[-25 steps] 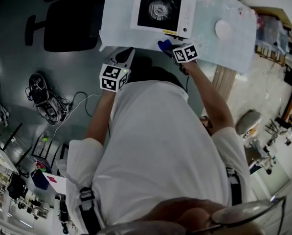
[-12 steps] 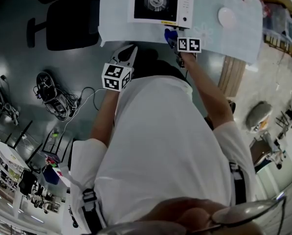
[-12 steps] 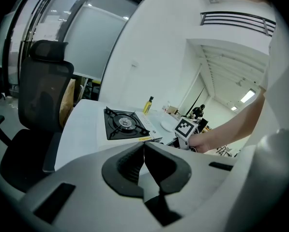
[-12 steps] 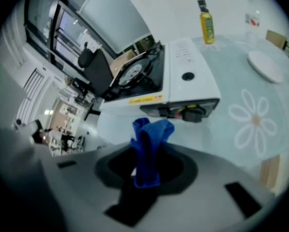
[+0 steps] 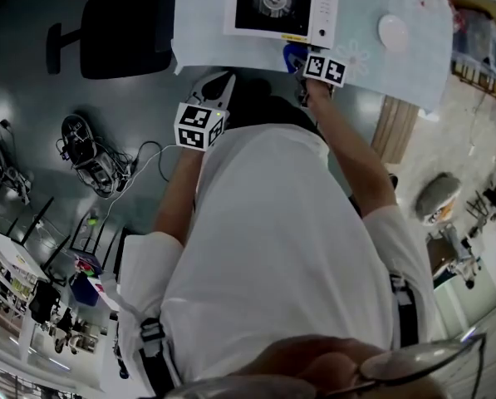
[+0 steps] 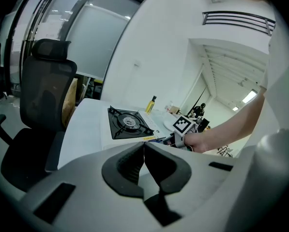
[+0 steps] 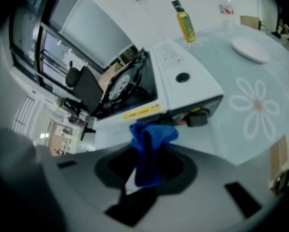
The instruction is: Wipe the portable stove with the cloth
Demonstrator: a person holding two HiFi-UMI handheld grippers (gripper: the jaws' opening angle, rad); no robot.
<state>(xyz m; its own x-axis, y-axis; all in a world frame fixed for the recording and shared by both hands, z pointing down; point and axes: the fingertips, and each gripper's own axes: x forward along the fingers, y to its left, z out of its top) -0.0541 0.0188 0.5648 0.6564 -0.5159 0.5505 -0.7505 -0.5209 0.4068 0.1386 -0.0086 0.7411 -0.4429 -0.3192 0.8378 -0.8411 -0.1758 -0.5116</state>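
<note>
As seen from the head view, the white portable stove with black burner (image 5: 281,5) sat on the pale flowered tablecloth (image 5: 397,69), its far edge cut off. In the left gripper view, the left gripper (image 6: 144,151) had its jaws together, empty. In the right gripper view, the right gripper (image 7: 144,170) clamped the crumpled blue cloth (image 7: 151,134) just before the stove's front.

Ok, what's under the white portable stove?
A pale blue flower-printed tablecloth lies under the white portable stove and spreads past it. The tabletop beneath is covered by it, so its surface cannot be seen.
</note>
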